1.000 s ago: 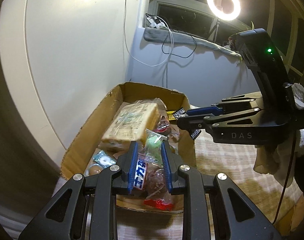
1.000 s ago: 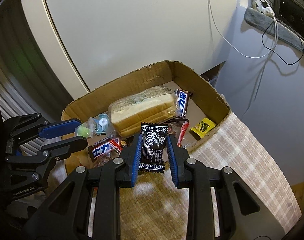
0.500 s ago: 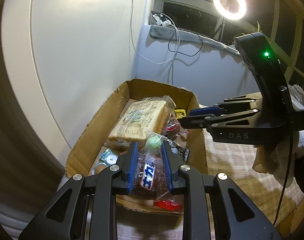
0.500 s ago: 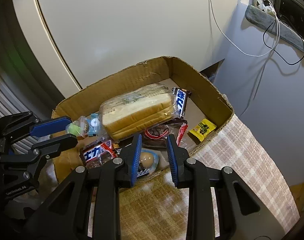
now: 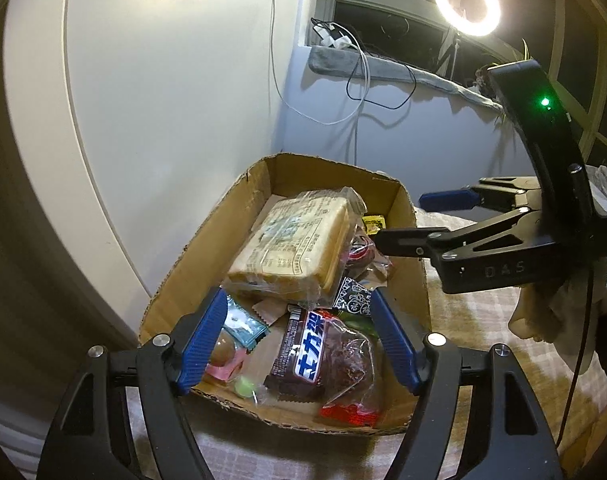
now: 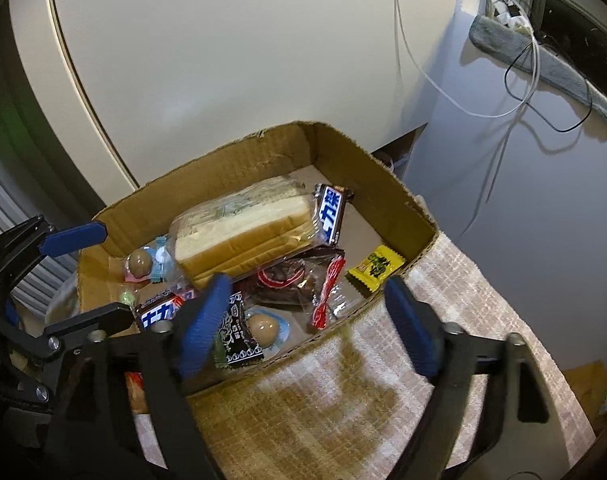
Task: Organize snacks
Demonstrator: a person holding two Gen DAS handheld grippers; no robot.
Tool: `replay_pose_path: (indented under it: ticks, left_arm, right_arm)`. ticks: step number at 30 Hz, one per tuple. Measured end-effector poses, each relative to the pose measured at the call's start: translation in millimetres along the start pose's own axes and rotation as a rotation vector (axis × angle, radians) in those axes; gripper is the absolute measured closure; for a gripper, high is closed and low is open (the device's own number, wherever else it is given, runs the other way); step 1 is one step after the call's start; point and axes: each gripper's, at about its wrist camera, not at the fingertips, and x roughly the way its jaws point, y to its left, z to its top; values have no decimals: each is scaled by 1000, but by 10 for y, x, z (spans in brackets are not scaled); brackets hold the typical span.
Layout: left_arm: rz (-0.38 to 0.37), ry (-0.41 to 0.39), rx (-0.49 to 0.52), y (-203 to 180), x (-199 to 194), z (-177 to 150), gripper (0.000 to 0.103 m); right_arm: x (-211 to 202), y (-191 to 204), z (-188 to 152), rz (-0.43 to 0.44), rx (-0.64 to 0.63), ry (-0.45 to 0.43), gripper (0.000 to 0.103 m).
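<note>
Both grippers hung over the cardboard box (image 5: 223, 248) and both were spread wide with nothing between the pads. The left gripper (image 5: 299, 340) had its blue fingers (image 5: 201, 340) splayed out over the near end of the box, gripping nothing, with a brown chocolate bar (image 5: 303, 354) lying in the box right below the gap, its wrapper showing white characters on a blue band. In the right wrist view the right gripper (image 6: 307, 320) was just as wide, empty, poised above the box's near wall, with a black patterned sachet (image 6: 237, 336) lying beneath, beside its left finger, next to a packed brown egg (image 6: 263, 326). The bagged bread loaf (image 6: 243, 236) filled the middle of the box; in the left wrist view its printed label faced up, the print too small to read. At the loaf's 1 o'clock in the right wrist view a second chocolate bar (image 6: 330, 214) leaned upright with the same blue-and-white lettering. A yellow sachet (image 6: 377, 266) sat at 3 o'clock by the box's right wall, its writing unreadable. A clear packet with red trim (image 6: 303, 280) lay between the loaf and the yellow sachet. In the left wrist view the right gripper's black body carried the letters "DAS" (image 5: 505, 269) and a green light (image 5: 546, 101). The box rested on a checked cloth (image 6: 343, 400).
</note>
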Motion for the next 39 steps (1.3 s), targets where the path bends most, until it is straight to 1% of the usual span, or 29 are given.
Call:
replay_pose_path:
  ticks: [3, 10, 26, 29, 36, 39]
  left_arm:
    - [6, 6, -1, 2, 20, 2, 24]
    - [11, 3, 0, -10, 18, 9, 23]
    - [25, -11, -4, -58, -87, 10, 23]
    - [31, -15, -5, -56, -111, 1, 23]
    - [48, -25, -6, -68, -184, -28, 23]
    - [56, -33, -2, -92, -250, -55, 23]
  right_arm:
    - [-4, -4, 8, -3, 4, -2, 17]
    - [-12, 5, -1, -6, 4, 3, 17]
    - [-247, 24, -93, -8, 30, -39, 17]
    - [-300, 33, -110, -25, 43, -54, 17]
    - [-467, 144, -192, -95, 50, -85, 17]
    - [-568, 200, -243, -107, 56, -109, 17]
